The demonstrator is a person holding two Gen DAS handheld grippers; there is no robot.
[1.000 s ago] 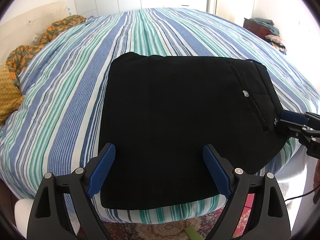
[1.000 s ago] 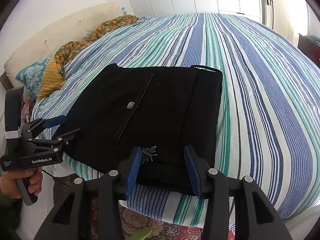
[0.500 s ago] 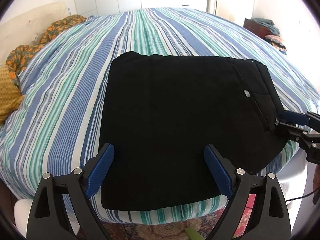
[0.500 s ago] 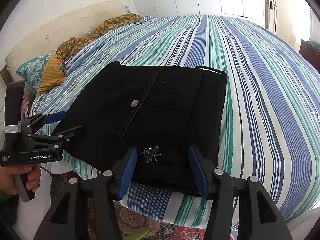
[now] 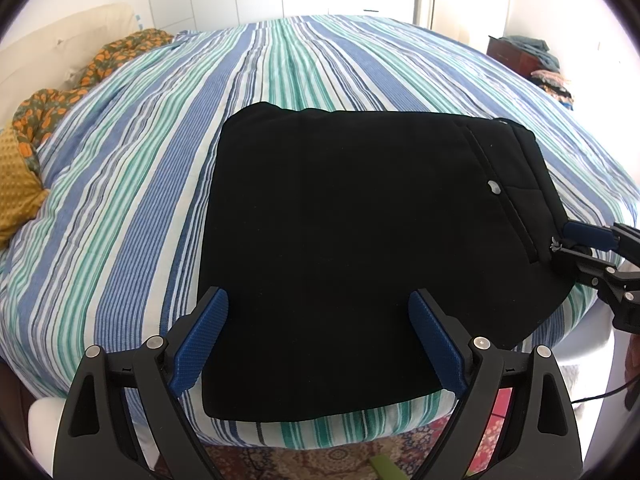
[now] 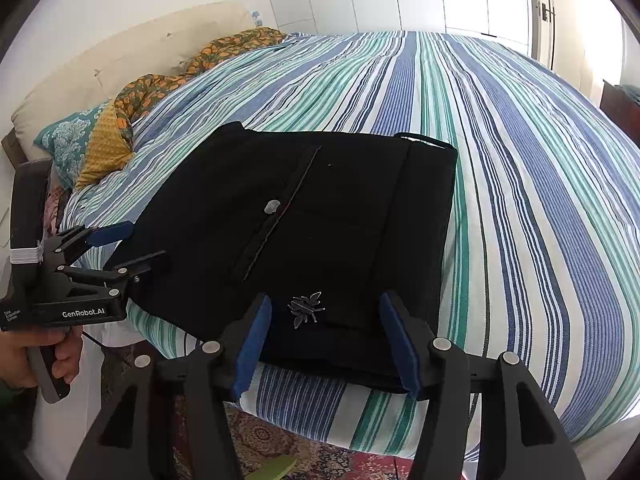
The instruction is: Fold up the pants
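Note:
The black pants [image 5: 360, 224] lie folded into a flat rectangle at the near edge of the striped bed [image 5: 120, 184]; they also show in the right wrist view [image 6: 312, 216], with a silver button and a small silver leaf ornament near the front edge. My left gripper [image 5: 318, 328] is open and empty, held over the pants' near left edge. My right gripper [image 6: 326, 330] is open and empty, its fingers straddling the waistband end near the ornament. It also shows in the left wrist view [image 5: 576, 240], at the pants' right end.
Patterned pillows [image 6: 100, 136] and a cream headboard [image 6: 120, 68] lie at the left of the bed. A dark wooden cabinet with clothes [image 5: 520, 56] stands at the far right. A patterned rug [image 5: 328, 460] lies below the bed edge.
My right gripper has opened wider and drawn back slightly from the pants' edge. My left gripper has barely moved.

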